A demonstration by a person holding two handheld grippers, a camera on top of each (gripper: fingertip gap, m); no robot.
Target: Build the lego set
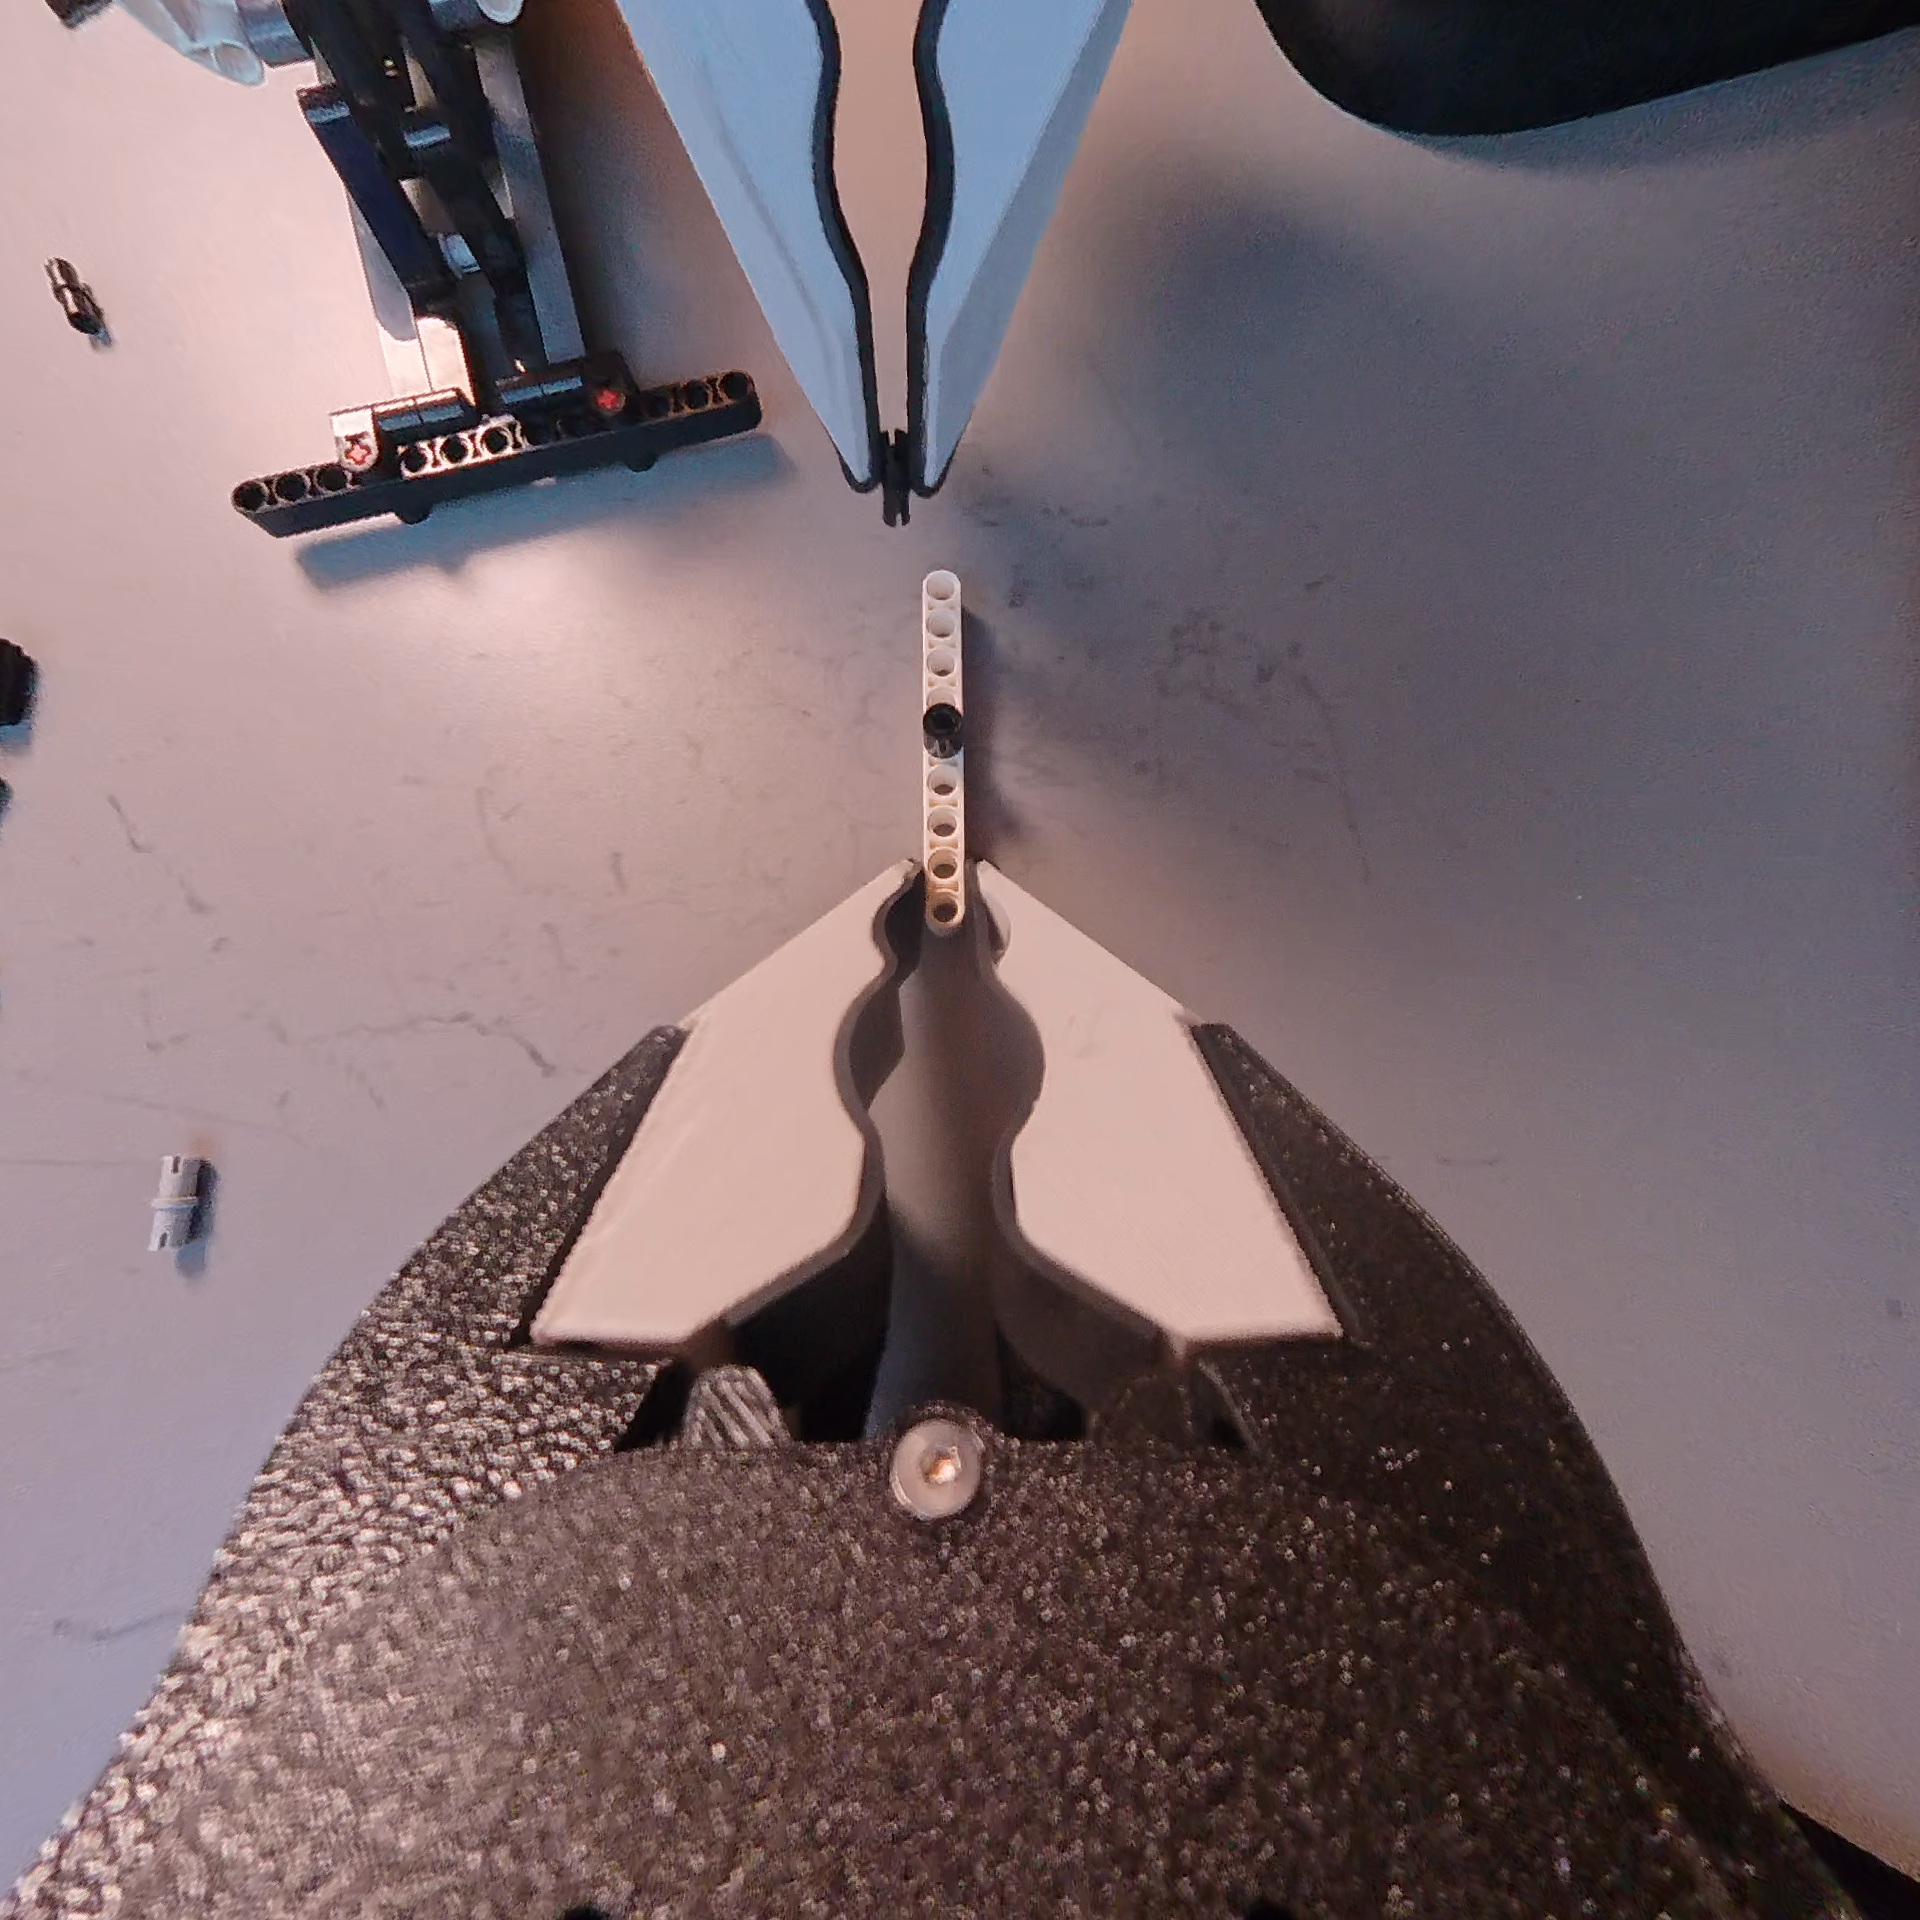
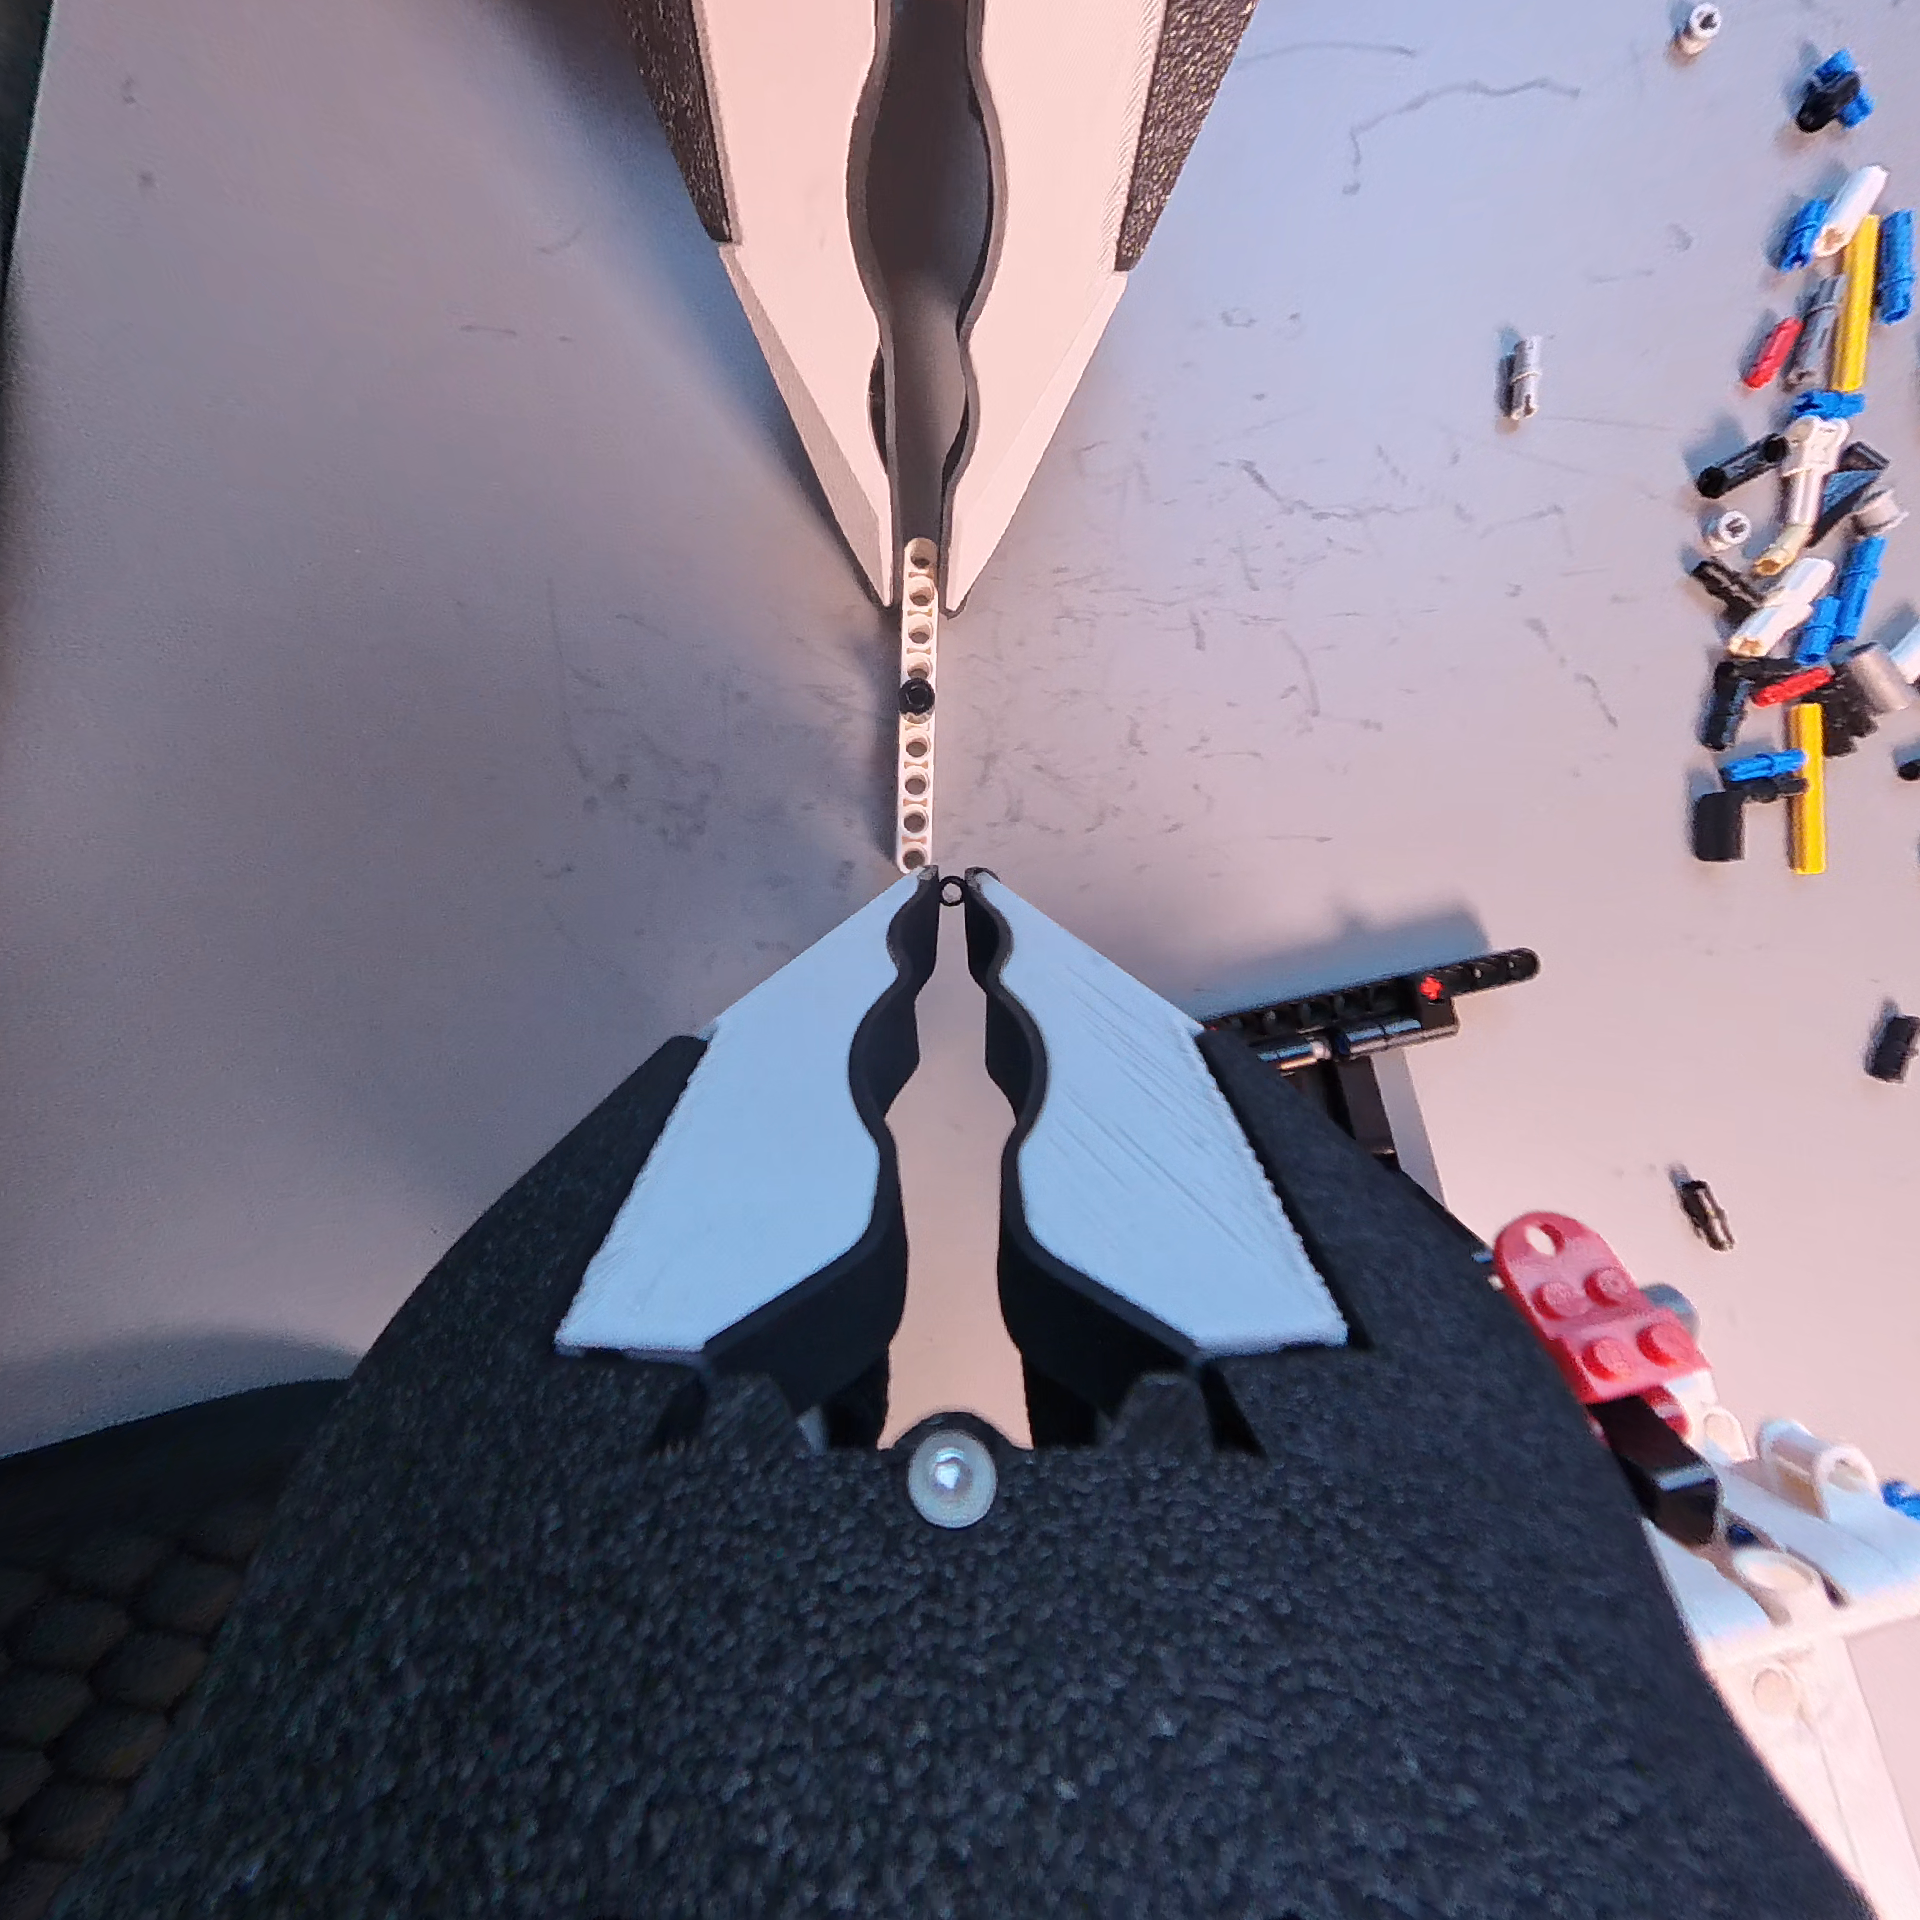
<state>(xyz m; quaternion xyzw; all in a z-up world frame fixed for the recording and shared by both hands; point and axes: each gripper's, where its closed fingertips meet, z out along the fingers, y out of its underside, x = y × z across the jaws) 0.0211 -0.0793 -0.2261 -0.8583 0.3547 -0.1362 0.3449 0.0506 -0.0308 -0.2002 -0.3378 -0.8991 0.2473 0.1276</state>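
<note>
Two grippers are meeting over the gray table (image 1: 1455, 727). The left gripper (image 1: 943, 894) is pinching one end of a long white beam (image 1: 941, 665), which is full of little holes. One black pin (image 1: 941, 719) is already sitting in a hole near the middle of that beam. The right gripper (image 2: 950, 881) is squeezing another small black peg (image 2: 951, 891) at its tips, and it is hovering just past the free end of the beam, not touching it yet.

Some building looks done. A half-built model (image 1: 488, 343) with black beams is lying off to the side, and more of it, white with a red plate (image 2: 1600, 1320), is showing in the right wrist view. Lots is left, I think. A big pile of loose pieces (image 2: 1808, 540), blue, yellow, black and red, is waiting on the table. The held peg probably goes into the beam next, and the beam isn't joined to the model yet.
</note>
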